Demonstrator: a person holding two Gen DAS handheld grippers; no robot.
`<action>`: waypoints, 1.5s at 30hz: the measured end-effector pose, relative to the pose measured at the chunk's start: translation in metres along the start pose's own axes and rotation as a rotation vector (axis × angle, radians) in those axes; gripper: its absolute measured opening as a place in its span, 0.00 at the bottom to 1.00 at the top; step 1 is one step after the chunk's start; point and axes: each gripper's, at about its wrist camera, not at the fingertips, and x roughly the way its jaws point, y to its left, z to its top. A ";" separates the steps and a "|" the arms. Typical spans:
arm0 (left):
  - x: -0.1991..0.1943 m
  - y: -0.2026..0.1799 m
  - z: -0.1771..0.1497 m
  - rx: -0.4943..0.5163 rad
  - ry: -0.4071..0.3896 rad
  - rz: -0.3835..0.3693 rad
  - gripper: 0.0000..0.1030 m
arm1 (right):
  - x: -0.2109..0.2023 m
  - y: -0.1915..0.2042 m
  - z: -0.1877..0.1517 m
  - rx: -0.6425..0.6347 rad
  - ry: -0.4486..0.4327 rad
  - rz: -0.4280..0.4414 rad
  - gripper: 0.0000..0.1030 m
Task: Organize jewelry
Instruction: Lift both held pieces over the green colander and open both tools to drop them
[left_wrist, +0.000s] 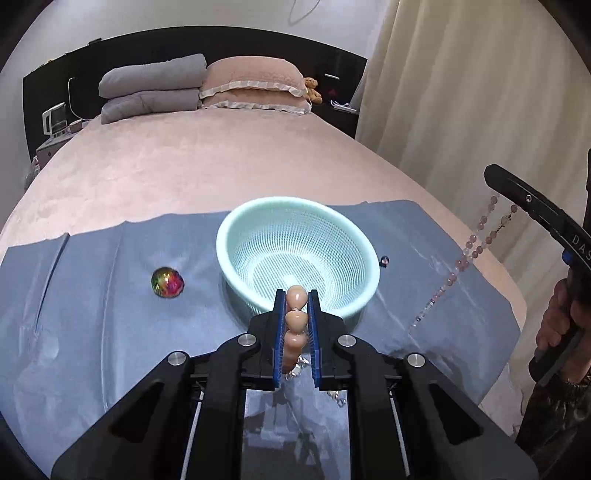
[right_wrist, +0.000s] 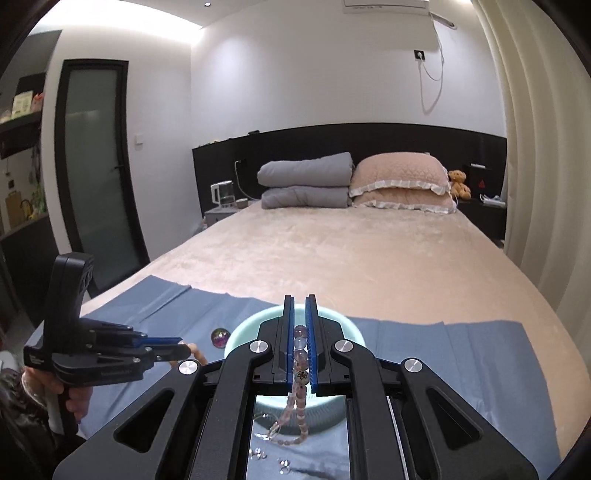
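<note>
Pink bed (right_wrist: 369, 251); blue cloth (left_wrist: 110, 314); mesh basket (left_wrist: 229, 266).

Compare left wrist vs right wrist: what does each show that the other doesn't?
Left wrist only: the left gripper shut on peach beads, and a small dark bead right of the basket.
Right wrist only: the right gripper shut on a pink bead strand, loose silver pieces on the cloth, a door.
Both: mint basket, iridescent ball, blue cloth.

Lettering on the right gripper

The letters "DAS", cut off at the picture's edge, are showing in pale print on the black body of the right gripper (left_wrist: 519, 205); the small print on the left gripper (right_wrist: 181, 345) is staying too blurred to read.
</note>
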 end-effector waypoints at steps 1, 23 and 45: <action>0.000 0.000 0.008 0.005 -0.007 -0.002 0.11 | 0.004 -0.001 0.008 -0.008 -0.007 0.001 0.06; 0.136 0.010 0.019 0.021 0.162 -0.061 0.12 | 0.159 -0.036 -0.064 -0.007 0.247 0.040 0.06; 0.099 0.016 0.004 0.085 0.082 -0.070 0.70 | 0.132 -0.042 -0.086 -0.097 0.297 0.020 0.46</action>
